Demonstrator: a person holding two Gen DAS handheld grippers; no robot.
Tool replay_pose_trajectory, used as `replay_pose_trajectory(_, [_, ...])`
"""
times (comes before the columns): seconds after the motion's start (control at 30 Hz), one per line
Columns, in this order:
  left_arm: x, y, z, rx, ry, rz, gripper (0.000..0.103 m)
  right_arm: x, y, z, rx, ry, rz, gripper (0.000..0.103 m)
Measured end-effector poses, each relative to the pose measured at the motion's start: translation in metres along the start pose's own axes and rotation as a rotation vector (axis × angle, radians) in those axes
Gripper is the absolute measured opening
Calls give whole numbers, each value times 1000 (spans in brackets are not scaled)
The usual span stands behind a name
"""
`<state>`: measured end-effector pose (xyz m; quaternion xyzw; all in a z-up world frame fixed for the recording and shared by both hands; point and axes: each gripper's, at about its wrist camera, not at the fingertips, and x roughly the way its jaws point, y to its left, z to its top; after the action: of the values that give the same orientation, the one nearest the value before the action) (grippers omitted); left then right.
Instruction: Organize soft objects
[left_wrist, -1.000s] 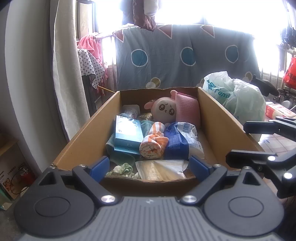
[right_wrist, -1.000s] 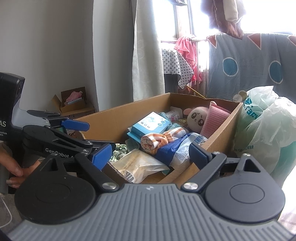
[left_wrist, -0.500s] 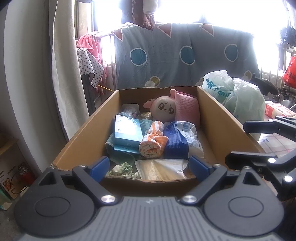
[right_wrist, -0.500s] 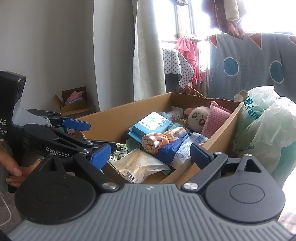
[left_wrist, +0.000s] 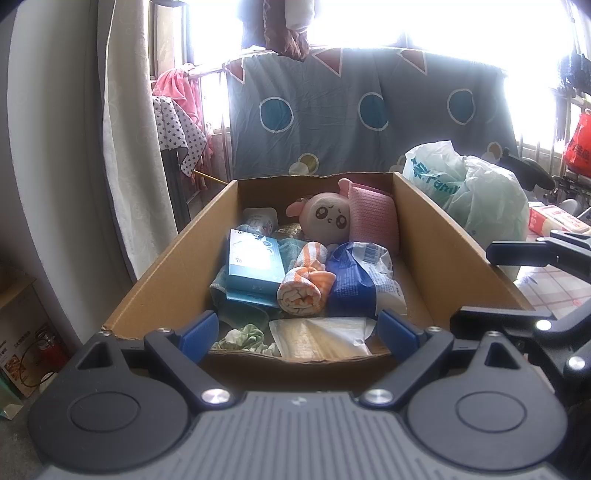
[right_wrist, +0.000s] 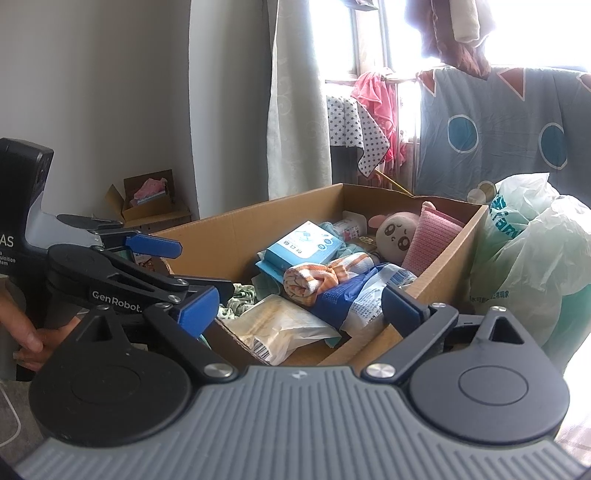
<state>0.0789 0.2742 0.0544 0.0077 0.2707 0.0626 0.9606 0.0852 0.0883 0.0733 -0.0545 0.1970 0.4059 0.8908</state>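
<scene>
Orange-striped towel (left_wrist: 304, 286), pink pillow (left_wrist: 373, 218), brown cardboard box (left_wrist: 439, 243), blue-circled grey sheet (left_wrist: 332, 114)

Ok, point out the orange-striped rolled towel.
The orange-striped rolled towel lies mid-box in the cardboard box, between the light blue tissue pack on its left and the dark blue packet on its right, in front of the plush doll.

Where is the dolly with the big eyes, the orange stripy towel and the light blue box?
Dolly (left_wrist: 328, 218), left wrist view, on its face.
Orange stripy towel (left_wrist: 303, 290), left wrist view, on the rolled end.
Light blue box (right_wrist: 304, 245), right wrist view, on its top face.
</scene>
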Motion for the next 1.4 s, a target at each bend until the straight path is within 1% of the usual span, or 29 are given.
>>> replay_pose_trajectory(0.1, [1,1,0,1,1,-9,94,-2,1,-1,-9,2,0,96])
replay_pose_trajectory(0.67, [1,1,1,1,-3,-9,94,-2,-2,-1,4,-1,12,97])
replay_pose_trajectory(0.83, [1,5,1,0,-9,-23,94,-2,-4,-1,6,-1,17,98])
replay_pose_trajectory(1.27, [0,5,-1,1,-15,-19,94,-2,-3,-1,-1,1,14,99])
replay_pose_trajectory(1.4, [-1,3,-2,4,-21,-6,94,-1,-3,-1,0,1,14,99])
